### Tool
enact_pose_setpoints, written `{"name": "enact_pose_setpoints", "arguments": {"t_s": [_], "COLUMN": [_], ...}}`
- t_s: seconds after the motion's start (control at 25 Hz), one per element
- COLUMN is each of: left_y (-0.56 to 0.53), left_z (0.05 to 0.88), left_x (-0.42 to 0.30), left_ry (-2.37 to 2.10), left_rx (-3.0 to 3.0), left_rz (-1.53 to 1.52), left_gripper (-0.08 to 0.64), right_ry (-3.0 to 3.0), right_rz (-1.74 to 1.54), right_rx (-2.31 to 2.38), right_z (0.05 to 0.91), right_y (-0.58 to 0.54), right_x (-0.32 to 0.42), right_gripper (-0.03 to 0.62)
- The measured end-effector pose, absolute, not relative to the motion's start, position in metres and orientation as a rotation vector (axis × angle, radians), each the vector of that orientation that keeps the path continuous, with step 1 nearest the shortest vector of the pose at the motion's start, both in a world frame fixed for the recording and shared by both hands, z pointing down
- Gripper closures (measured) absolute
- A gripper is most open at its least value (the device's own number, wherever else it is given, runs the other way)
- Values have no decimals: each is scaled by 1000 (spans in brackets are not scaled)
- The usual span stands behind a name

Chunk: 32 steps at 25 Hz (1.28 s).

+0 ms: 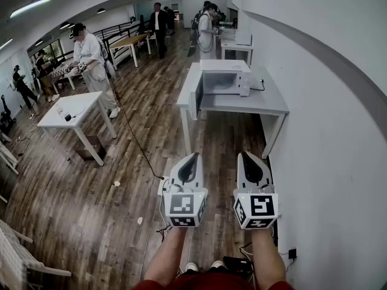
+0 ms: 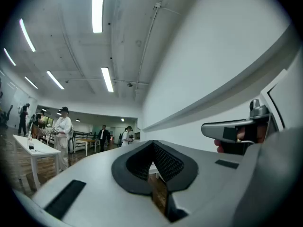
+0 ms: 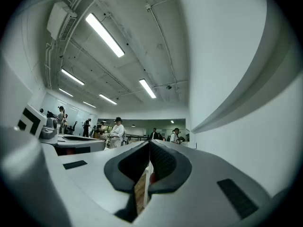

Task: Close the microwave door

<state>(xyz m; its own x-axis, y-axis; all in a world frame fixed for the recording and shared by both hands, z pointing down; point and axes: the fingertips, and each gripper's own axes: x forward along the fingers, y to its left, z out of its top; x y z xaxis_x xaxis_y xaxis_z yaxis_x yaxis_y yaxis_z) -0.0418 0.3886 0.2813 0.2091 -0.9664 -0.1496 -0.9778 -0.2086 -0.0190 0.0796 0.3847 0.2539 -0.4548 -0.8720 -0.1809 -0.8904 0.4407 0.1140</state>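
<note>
You hold both grippers low in front of you, near 6 o'clock in the head view, side by side and just apart. They are well away from the microwave (image 1: 225, 77). It sits at 12 o'clock on the grey table (image 1: 275, 104), which stands against the white wall (image 1: 326, 138). Its door (image 1: 198, 96) looks swung open toward 9 o'clock, standing out past the table's left edge. It is small at this range, so I cannot vouch for the exact angle.

Your left gripper (image 1: 192, 162) points toward 12 o'clock. In its own view the jaws meet at their tips with nothing between them. Only the wood floor (image 1: 139, 174) shows through the slit behind the dark ribbed pads. Your right gripper (image 1: 245, 161) lies parallel at its 3 o'clock side. Its jaws are likewise drawn together and empty, with a sliver of floor visible behind the pads.

Neither gripper touches the table, the oven or the door. Open floor lies between them and the table legs.

At 9 o'clock in the head view stands a white table (image 1: 91, 101) with small items on it. Beyond it, at 10 o'clock, is a person in white clothes (image 1: 91, 56). A black cable (image 1: 136, 141) runs across the floor from that side toward your feet.
</note>
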Motion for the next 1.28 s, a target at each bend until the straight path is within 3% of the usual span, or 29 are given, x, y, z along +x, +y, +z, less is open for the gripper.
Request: {"name": "enact_pose_setpoints", "arguments": {"t_s": [0.68,1.28], "left_y": [372,330], "left_z": [284,302], "left_x": [4,-2], "left_ry": [1927,1989], "left_rx": [-2332,-2309], "left_rz": [130,114], "left_gripper": [534,534], "right_ry": [2563,2570], "right_rz": [275,191], "right_rx": [-1534,-1510], "right_z": [256,278], "right_y": [368,318], "right_x": [126,127], "right_gripper": [565,565]}}
